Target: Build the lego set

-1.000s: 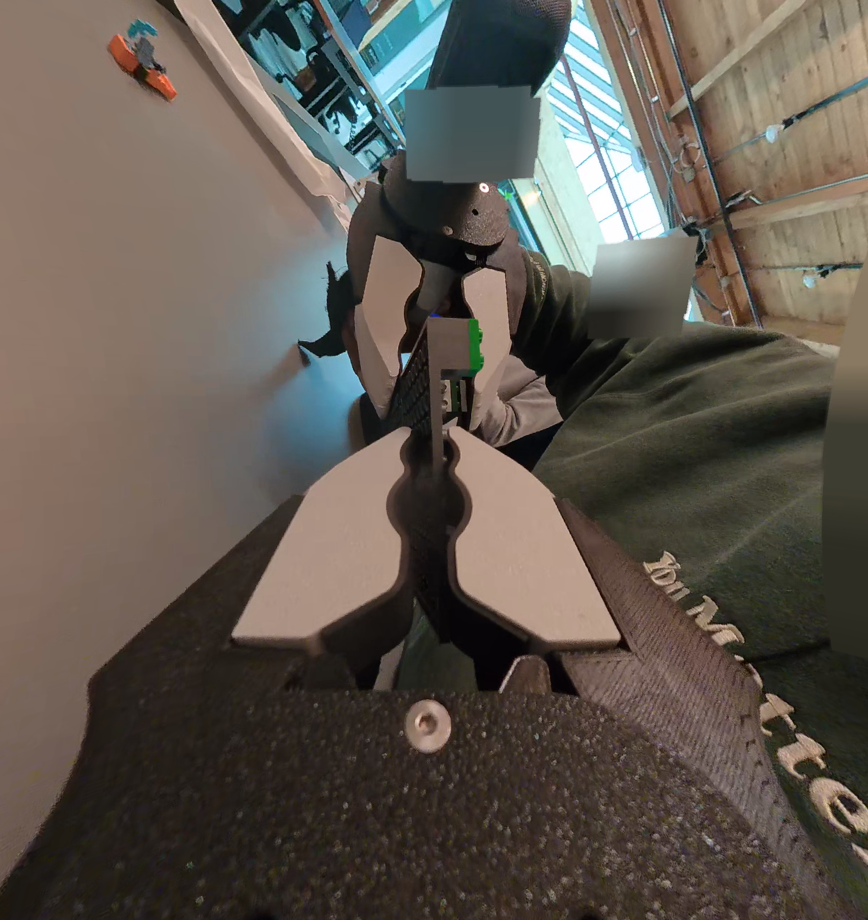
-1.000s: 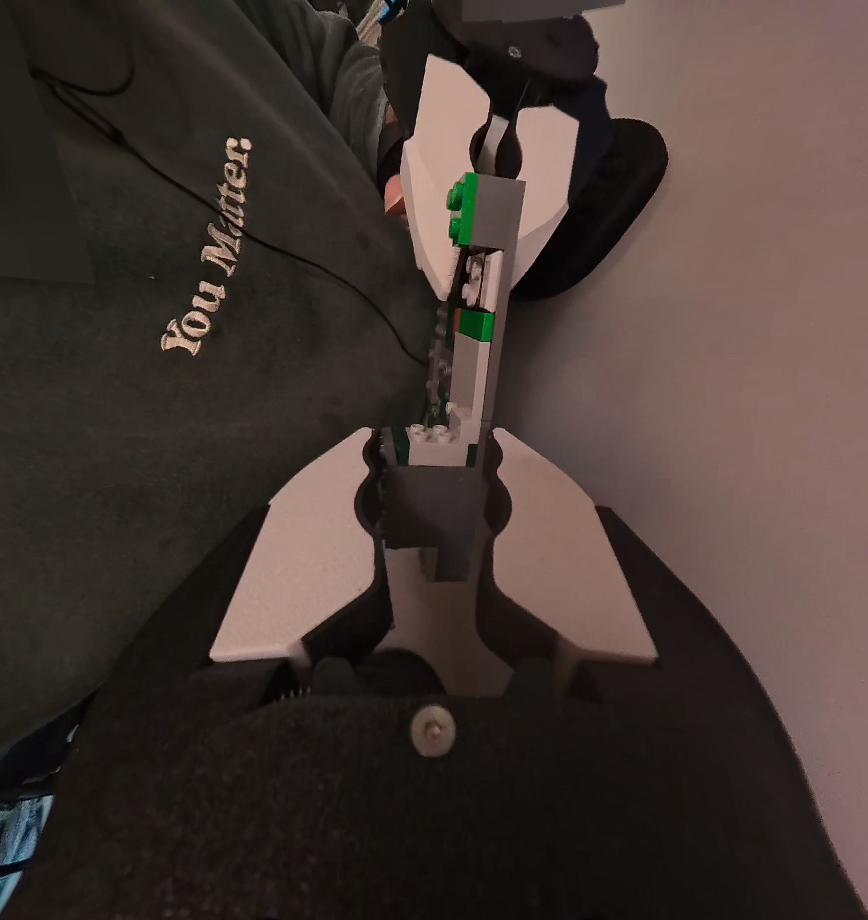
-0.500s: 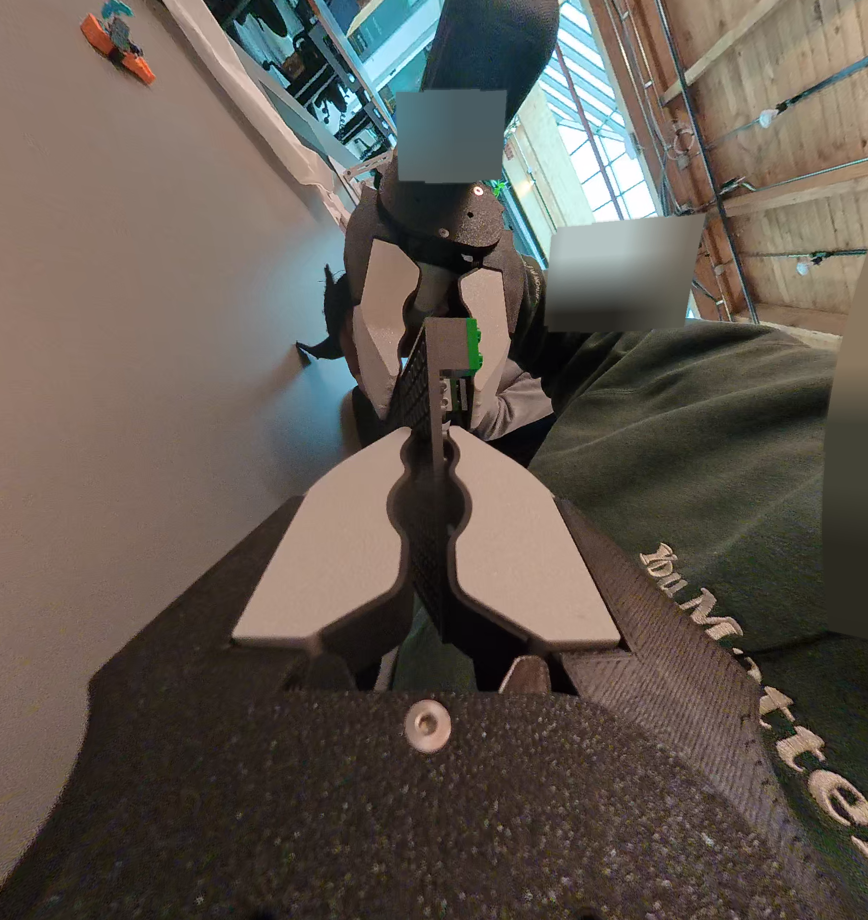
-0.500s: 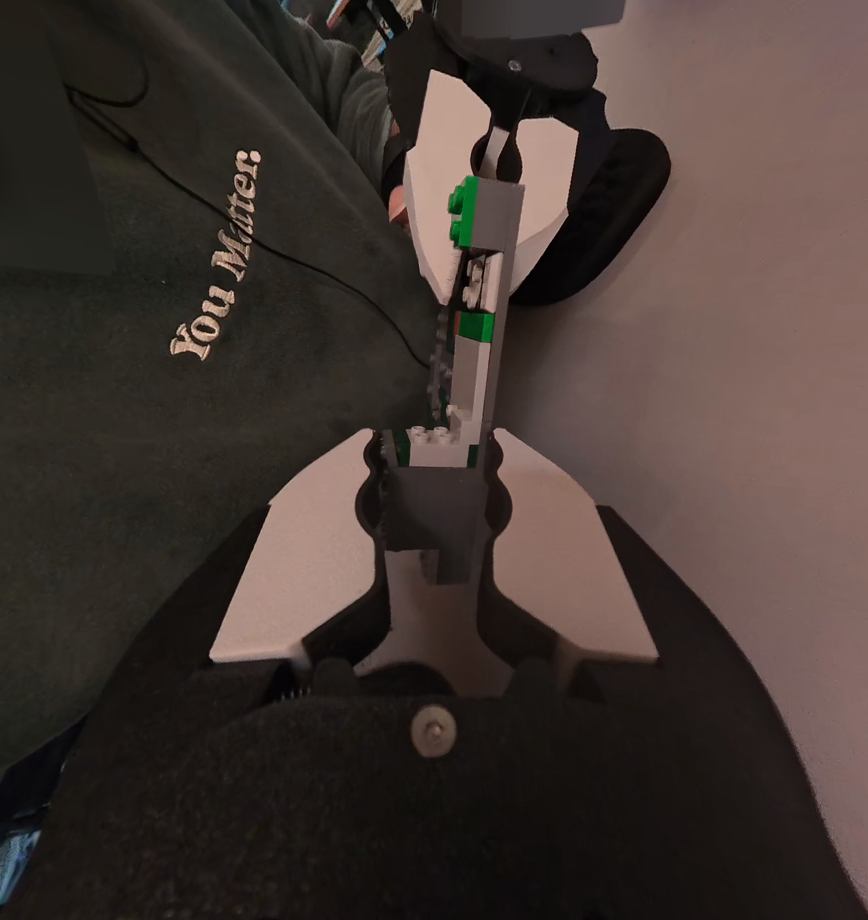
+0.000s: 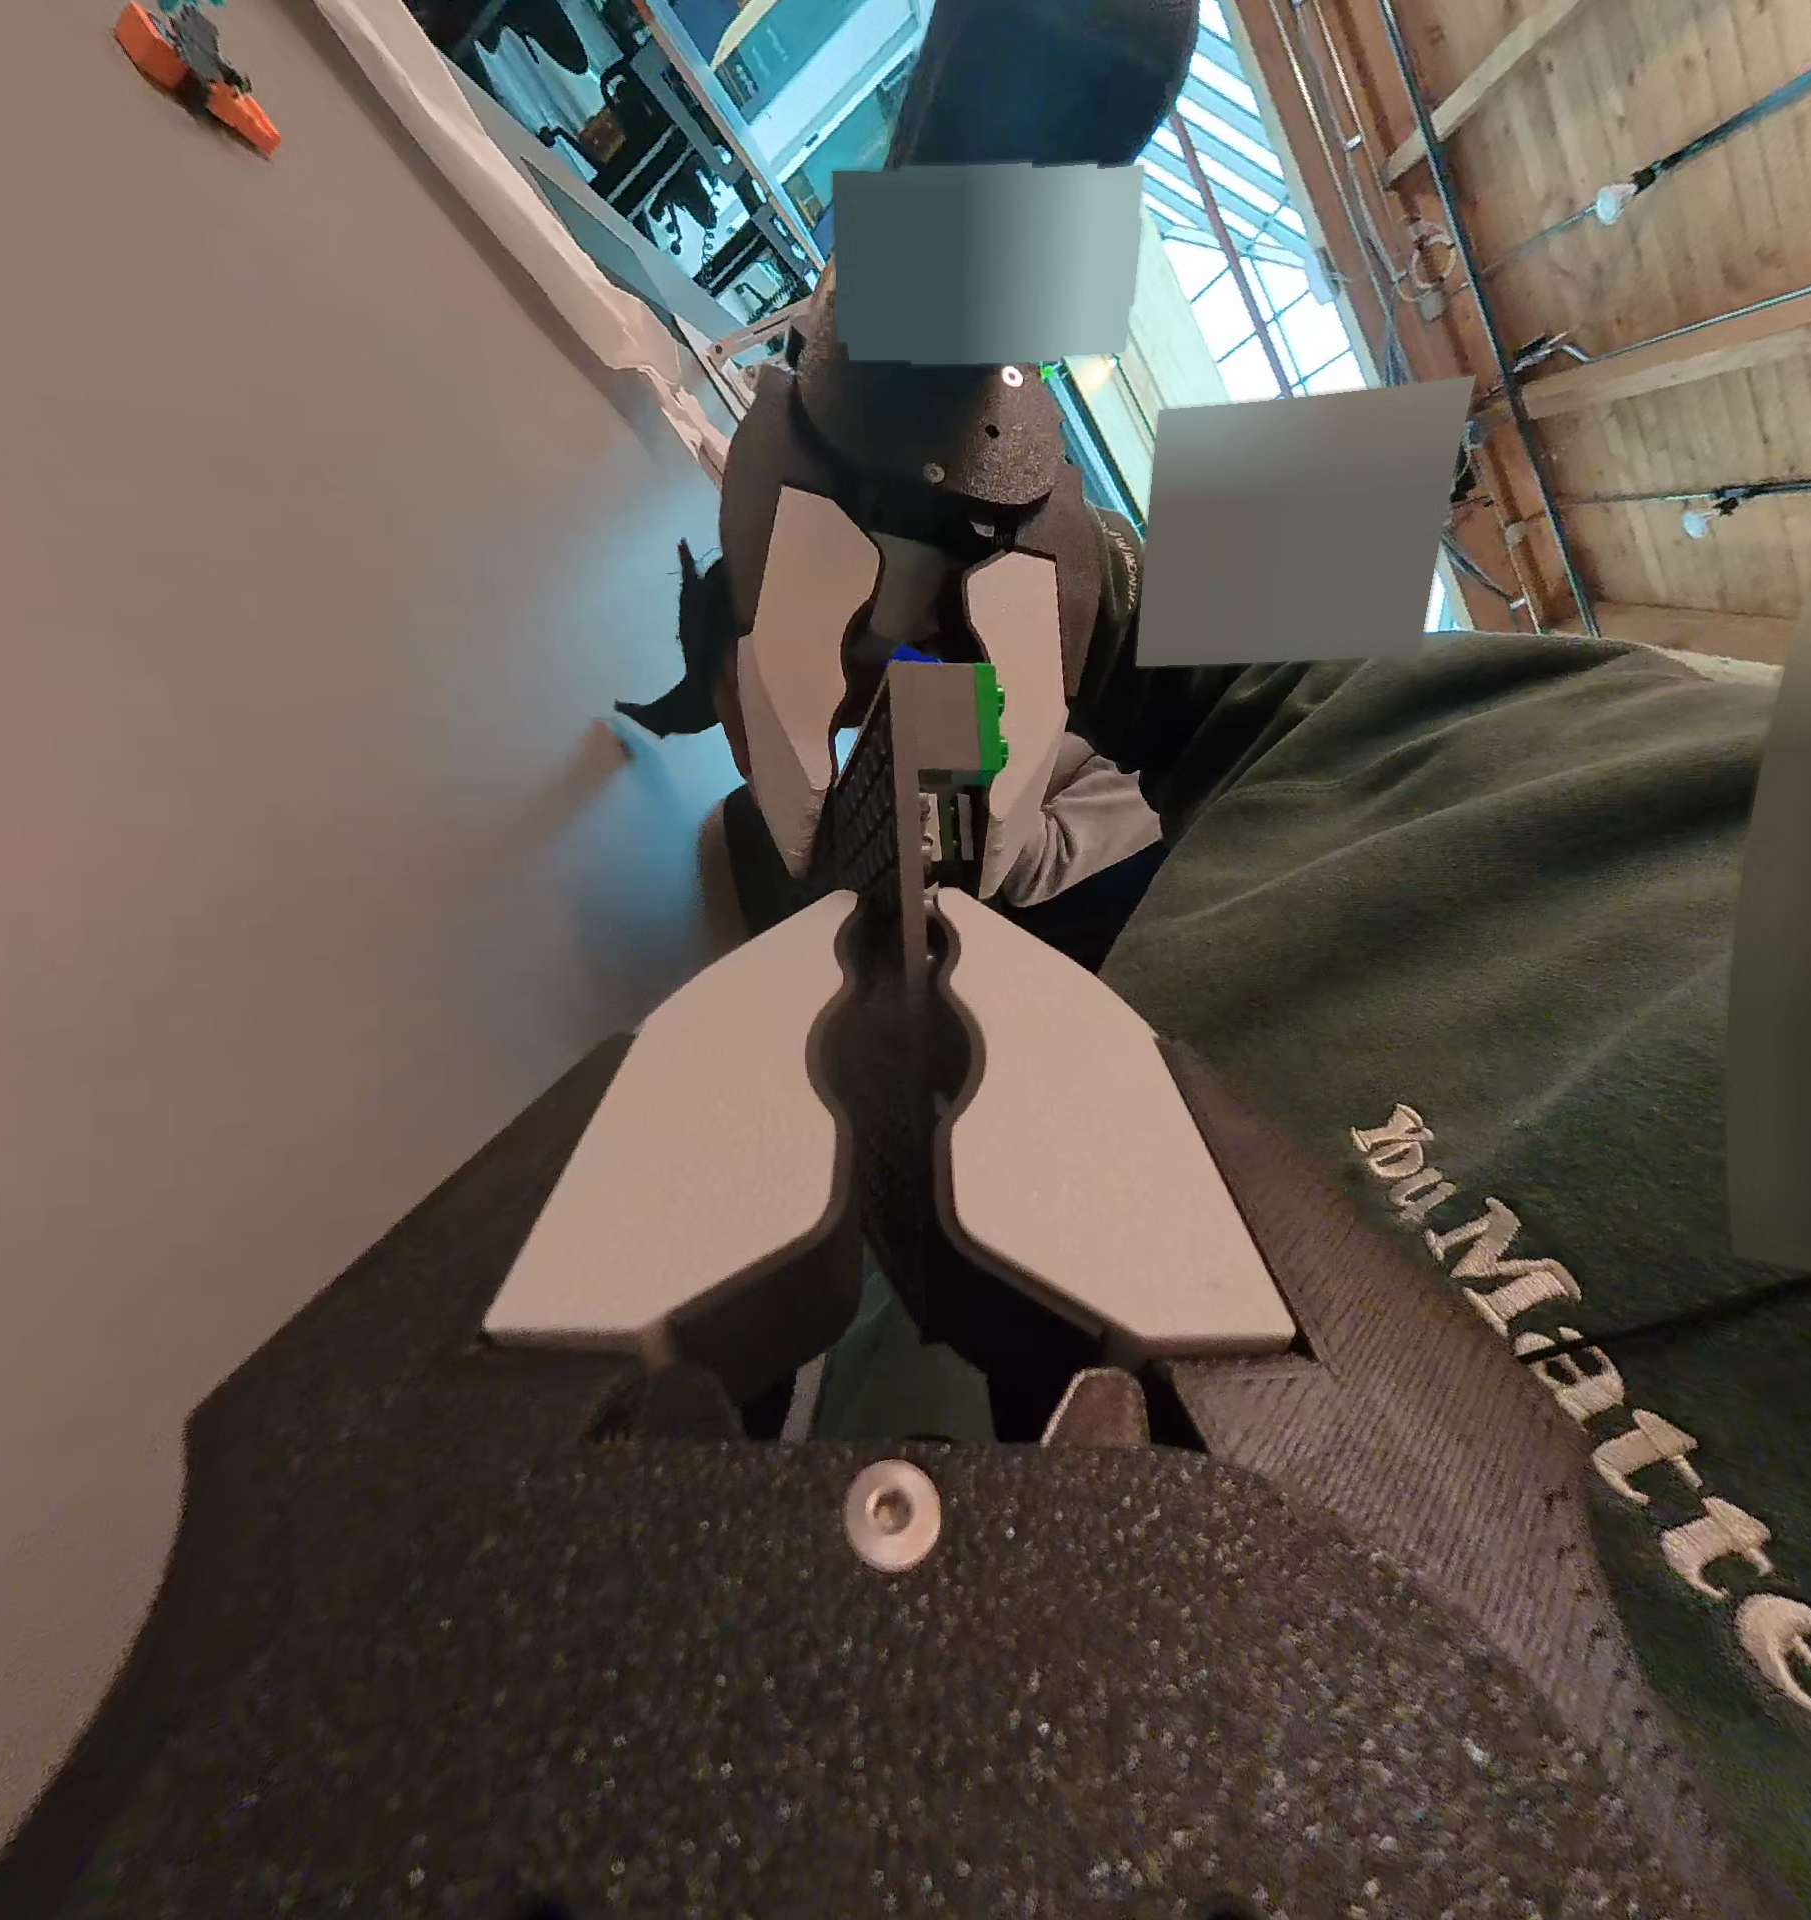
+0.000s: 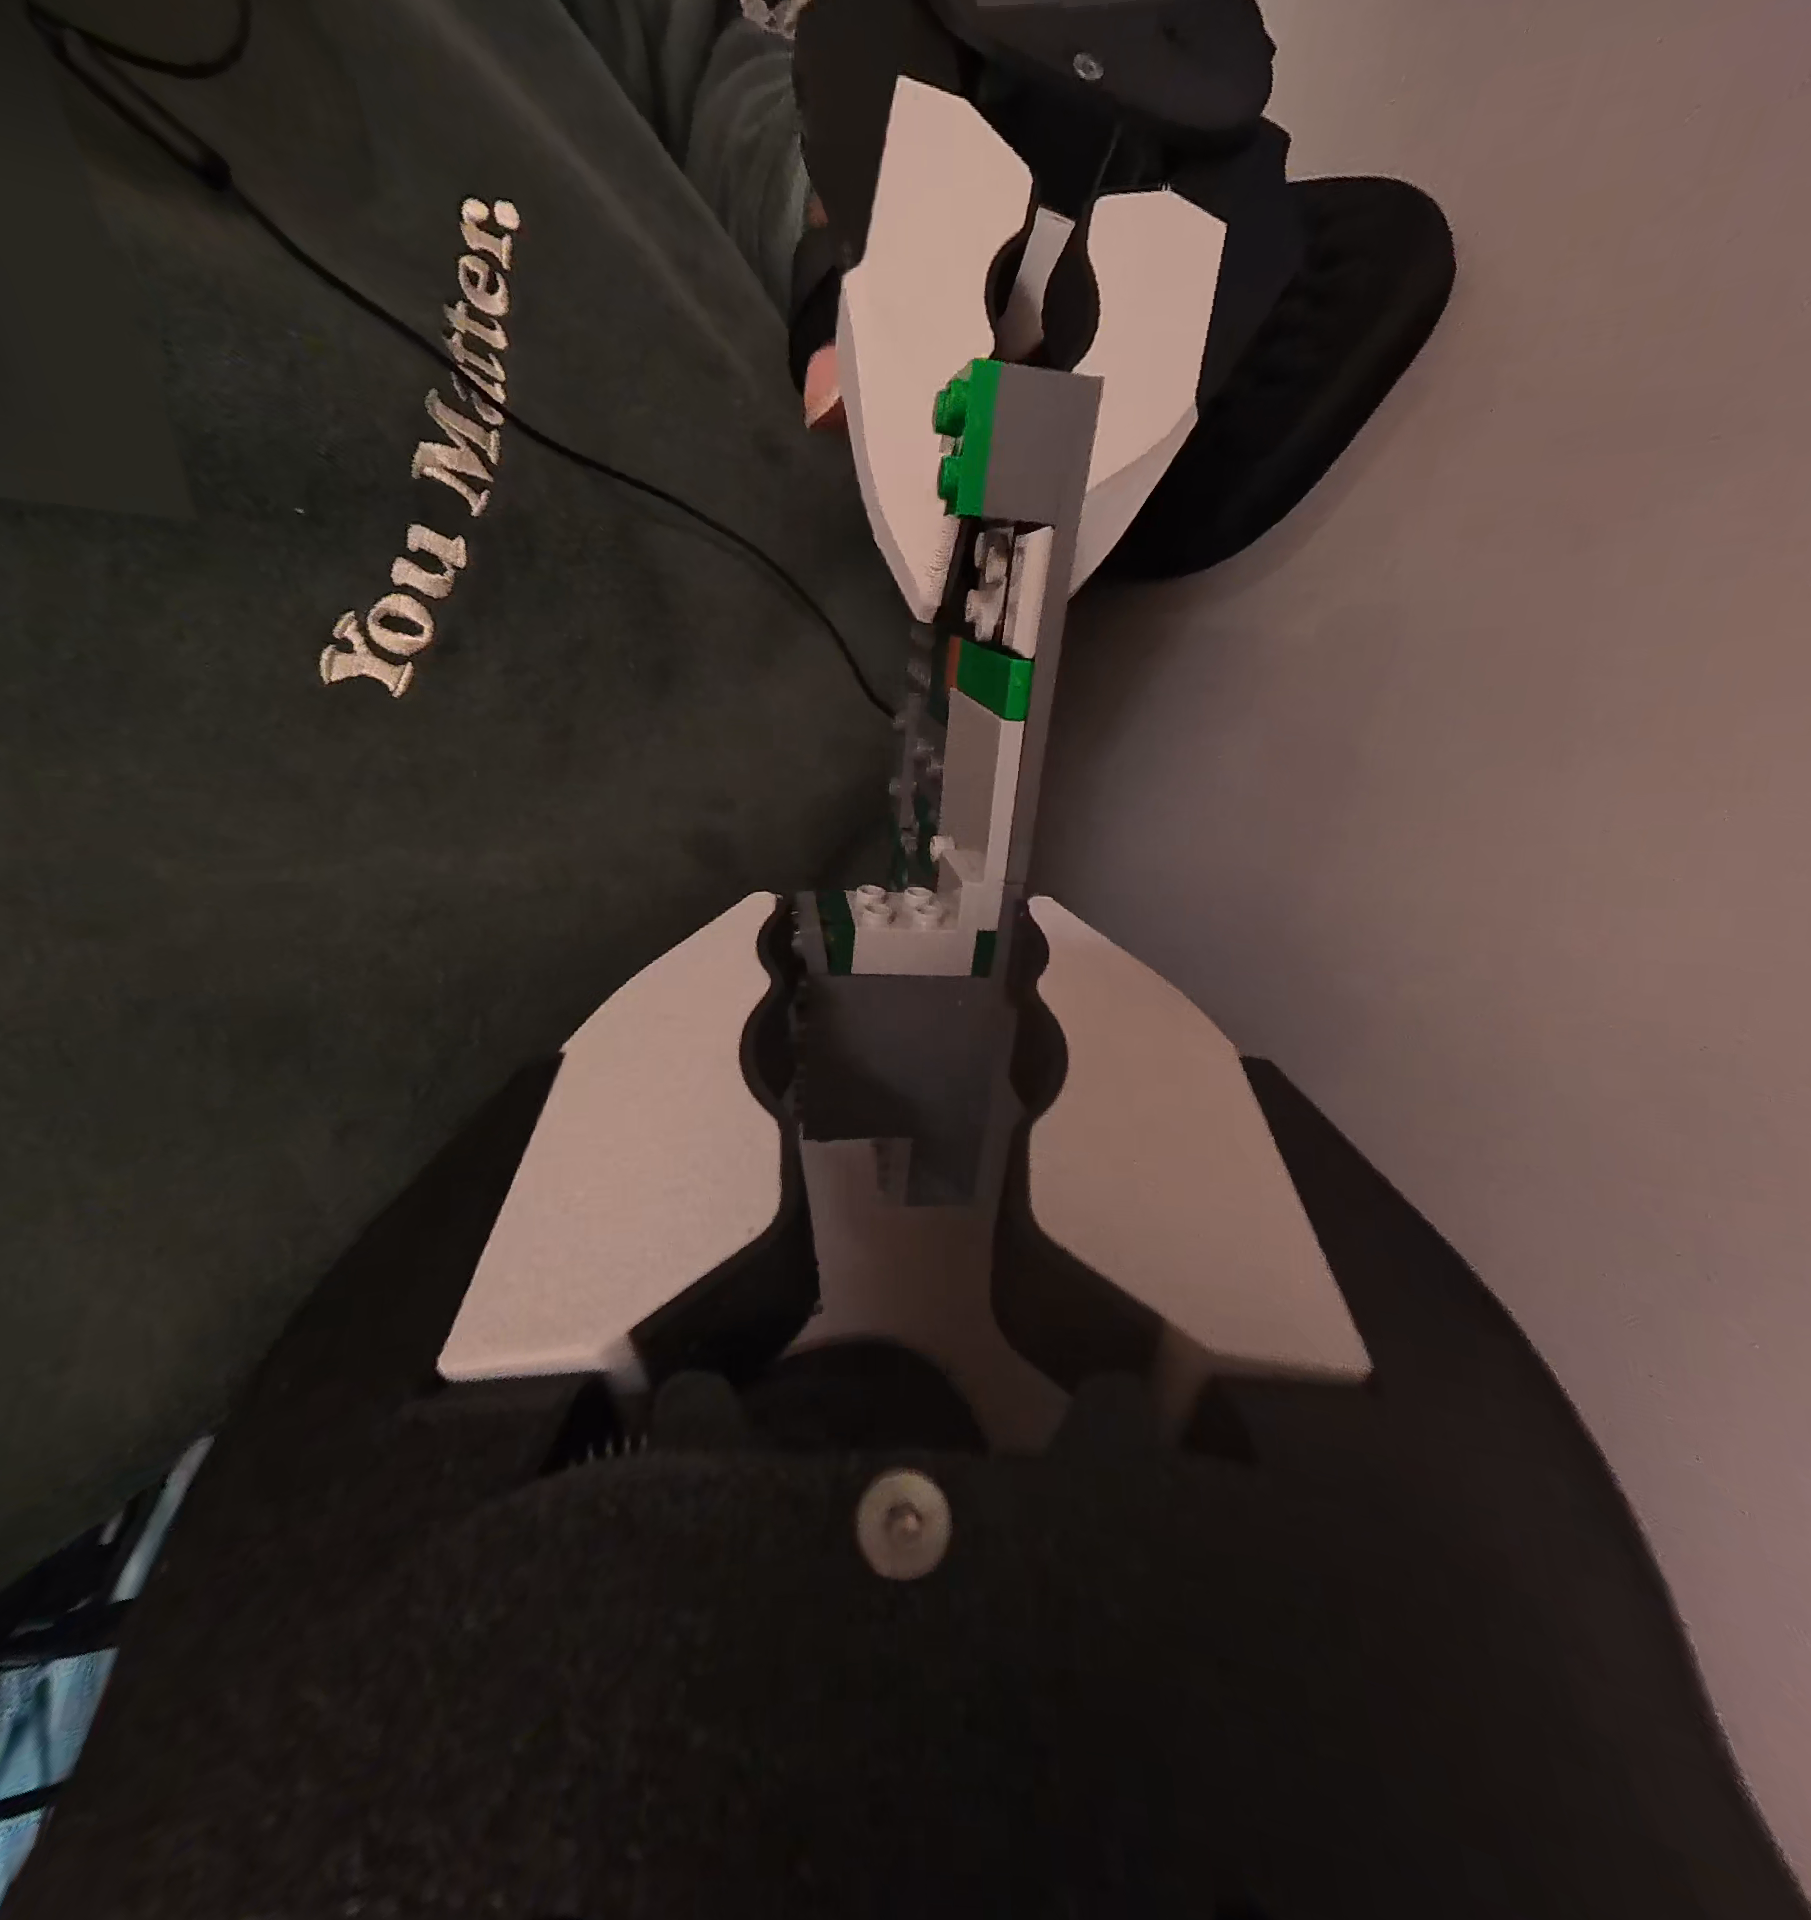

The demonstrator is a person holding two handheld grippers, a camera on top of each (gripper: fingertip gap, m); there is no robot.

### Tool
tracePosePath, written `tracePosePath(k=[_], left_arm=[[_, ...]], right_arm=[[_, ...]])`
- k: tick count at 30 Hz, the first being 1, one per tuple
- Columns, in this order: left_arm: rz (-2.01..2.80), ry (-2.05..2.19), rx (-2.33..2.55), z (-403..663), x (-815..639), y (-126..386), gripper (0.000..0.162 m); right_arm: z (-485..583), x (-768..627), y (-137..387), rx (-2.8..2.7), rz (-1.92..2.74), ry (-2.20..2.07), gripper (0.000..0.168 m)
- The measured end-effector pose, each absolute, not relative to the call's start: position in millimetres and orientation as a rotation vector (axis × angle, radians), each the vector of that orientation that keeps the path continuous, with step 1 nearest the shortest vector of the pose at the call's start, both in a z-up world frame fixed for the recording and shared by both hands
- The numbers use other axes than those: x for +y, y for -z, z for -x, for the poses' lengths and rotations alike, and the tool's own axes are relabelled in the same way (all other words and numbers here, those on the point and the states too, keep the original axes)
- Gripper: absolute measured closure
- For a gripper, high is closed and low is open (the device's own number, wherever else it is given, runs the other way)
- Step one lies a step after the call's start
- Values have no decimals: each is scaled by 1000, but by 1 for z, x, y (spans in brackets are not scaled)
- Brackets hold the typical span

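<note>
Both grippers clamp the lego build (image 6: 994, 748) endwise: left gripper (image 5: 906, 914), right gripper (image 6: 906, 935) (clear of the tabletop (image 6: 1503, 935)).

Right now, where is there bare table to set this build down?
Free: the broad table stretch between the orange lego piece at the far corner and the left gripper; in the right wrist view, the table beside the right gripper. Crowded: along the lego build, gripped at both ends, with the green sweatshirt pressing close.
</note>
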State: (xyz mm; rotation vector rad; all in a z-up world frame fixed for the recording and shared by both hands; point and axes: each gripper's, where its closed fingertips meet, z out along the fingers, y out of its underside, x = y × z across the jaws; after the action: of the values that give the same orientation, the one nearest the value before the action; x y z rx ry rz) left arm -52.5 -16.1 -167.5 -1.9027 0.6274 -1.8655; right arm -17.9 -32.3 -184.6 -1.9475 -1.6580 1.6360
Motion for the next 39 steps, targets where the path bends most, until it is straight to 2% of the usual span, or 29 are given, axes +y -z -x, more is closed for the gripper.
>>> tracePosePath(k=[28,39], left_arm=[[1605,1825,744,68,-33,150,153],[1588,1756,752,67,-32,149,154]], right_arm=[[31,-44,165,-1789,1805,-1307,129],[32,-45,164,-1714,1799,-1320,128]])
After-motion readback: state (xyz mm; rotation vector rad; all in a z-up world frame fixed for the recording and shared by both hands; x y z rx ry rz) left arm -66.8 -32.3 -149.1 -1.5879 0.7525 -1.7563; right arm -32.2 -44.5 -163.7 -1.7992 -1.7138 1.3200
